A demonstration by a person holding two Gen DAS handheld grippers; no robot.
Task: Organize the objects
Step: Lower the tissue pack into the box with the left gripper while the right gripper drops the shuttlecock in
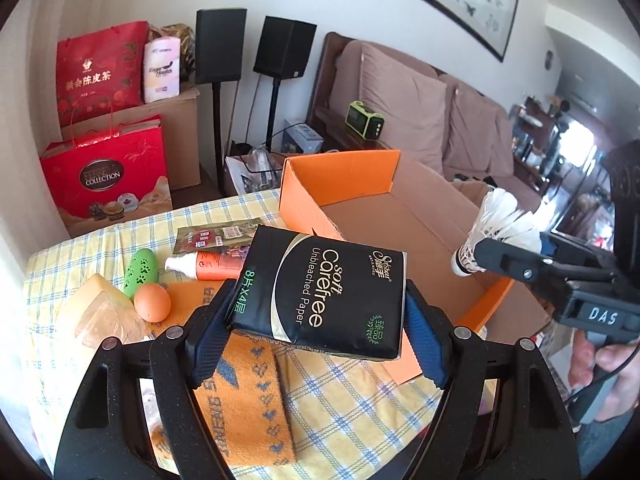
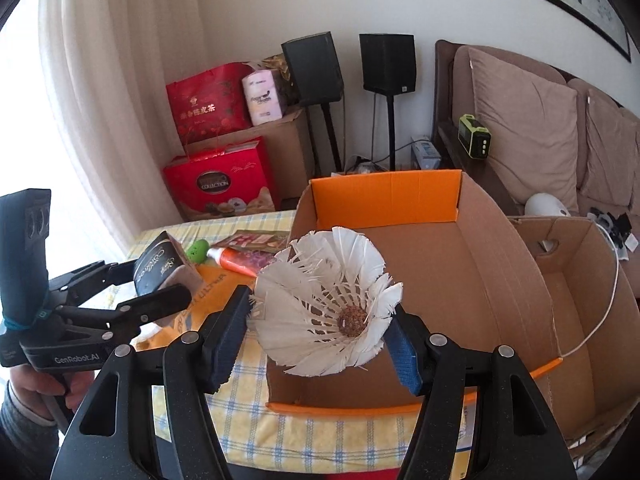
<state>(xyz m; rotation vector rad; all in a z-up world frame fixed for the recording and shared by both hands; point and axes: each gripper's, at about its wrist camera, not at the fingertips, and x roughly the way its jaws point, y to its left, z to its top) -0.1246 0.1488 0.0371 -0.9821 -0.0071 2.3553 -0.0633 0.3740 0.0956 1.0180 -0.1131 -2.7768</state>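
Note:
My left gripper is shut on a black tissue pack and holds it above the table, just left of the open orange cardboard box. My right gripper is shut on a white shuttlecock and holds it over the box's near edge. The shuttlecock also shows in the left wrist view, over the box's right side. The left gripper with the pack also shows in the right wrist view, at the left.
On the yellow checked tablecloth lie an egg, a green toy, an orange tube, a snack packet, a cheese wedge and an orange towel. A second cardboard box stands right of the orange one.

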